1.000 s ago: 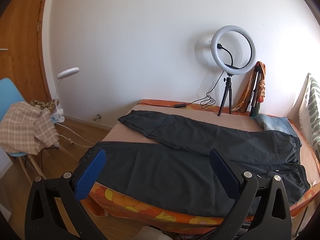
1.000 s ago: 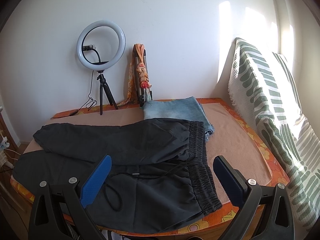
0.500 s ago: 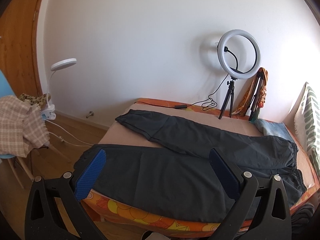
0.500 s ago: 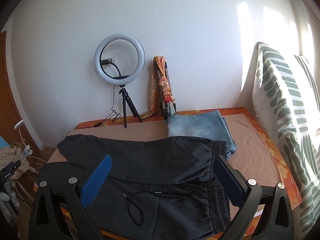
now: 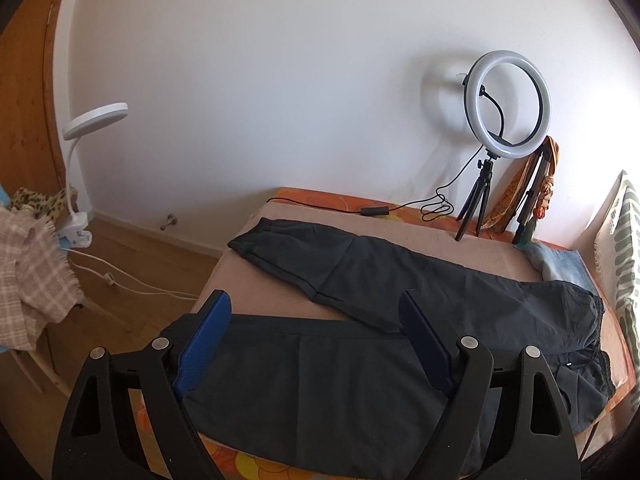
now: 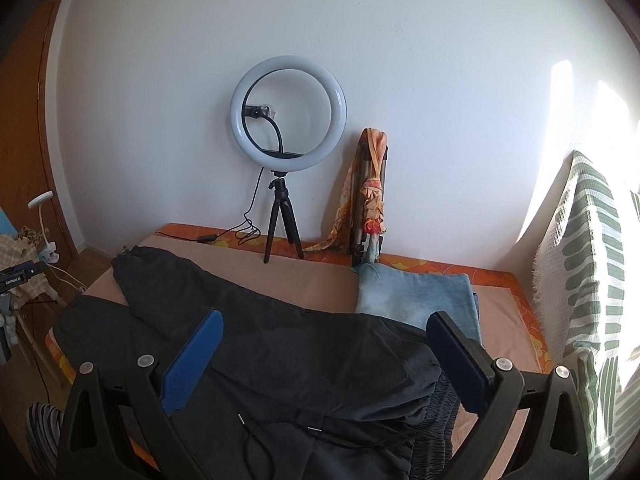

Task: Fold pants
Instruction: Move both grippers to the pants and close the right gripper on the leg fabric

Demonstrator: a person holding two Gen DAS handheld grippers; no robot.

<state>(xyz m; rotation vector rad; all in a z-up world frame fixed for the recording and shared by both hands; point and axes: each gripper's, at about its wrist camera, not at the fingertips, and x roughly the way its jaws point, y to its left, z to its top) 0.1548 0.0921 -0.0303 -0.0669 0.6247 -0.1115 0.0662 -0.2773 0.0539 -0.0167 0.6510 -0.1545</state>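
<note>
Dark grey pants point(image 5: 400, 280) lie flat on a table with a tan cloth point(image 5: 400, 236), legs splayed to the left, elastic waistband point(image 6: 444, 408) at the right. A loose drawstring point(image 6: 280, 428) lies on the front near the waist. My left gripper point(image 5: 312, 300) hovers over the near leg close to its cuff; its jaws are closing, still wide apart, and nothing is pressed between the blue pads point(image 5: 208, 336). My right gripper point(image 6: 325, 318) hangs open above the hip and waist area of the pants point(image 6: 320, 352), holding nothing.
A ring light on a tripod point(image 6: 287, 112) and a scarf-wrapped folded stand point(image 6: 372, 200) are at the back wall. Folded blue jeans point(image 6: 420, 296) lie behind the waistband. A green-striped cushion point(image 6: 592, 280) borders the right. A chair with plaid cloth point(image 5: 28, 272) and a clip lamp point(image 5: 96, 120) stand left.
The left gripper has slid left along the near leg toward the cuff, and its jaws have narrowed. The right gripper has risen and swung left over the waist.
</note>
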